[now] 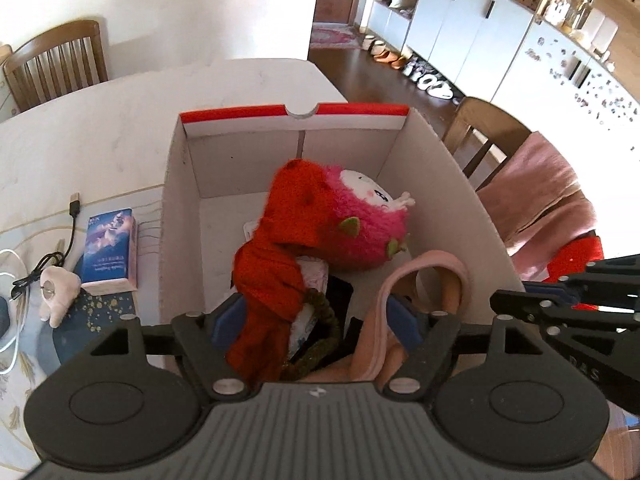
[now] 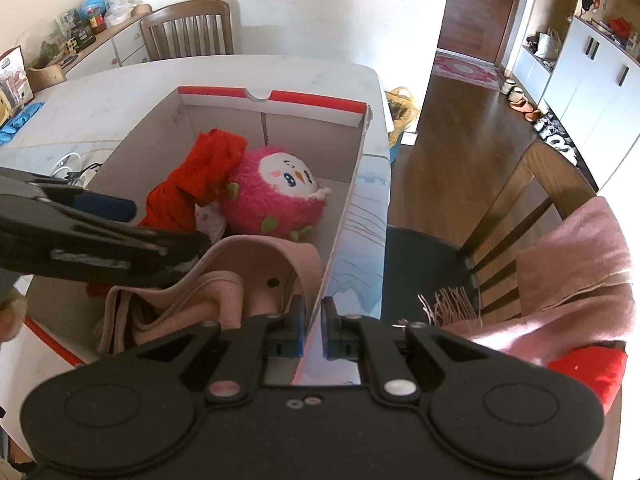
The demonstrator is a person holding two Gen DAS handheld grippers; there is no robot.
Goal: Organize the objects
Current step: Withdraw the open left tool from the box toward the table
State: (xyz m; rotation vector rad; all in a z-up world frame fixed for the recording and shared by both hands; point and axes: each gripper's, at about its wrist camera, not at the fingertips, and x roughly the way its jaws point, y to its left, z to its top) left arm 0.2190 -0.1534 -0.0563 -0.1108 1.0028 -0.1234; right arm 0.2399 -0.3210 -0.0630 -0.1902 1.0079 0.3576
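Left gripper (image 1: pixel 316 320) spread wide, empty, over red cloth (image 1: pixel 276 264) and pink garment (image 1: pixel 400 292) inside box (image 1: pixel 448 184). Right gripper (image 2: pixel 313 328) pinching box wall; risks tipping if tugged.

Plush toy (image 1: pixel 362 224) in box (image 1: pixel 440 184)

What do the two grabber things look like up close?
Both look alike. The left gripper has a matte black body with two big round discs, angular black linkage arms joined by shiny silver screws, blue pads on its fingers, and a grey ribbed panel bearing a small white logo. The right gripper has the same black discs, silver screws and blue pads.
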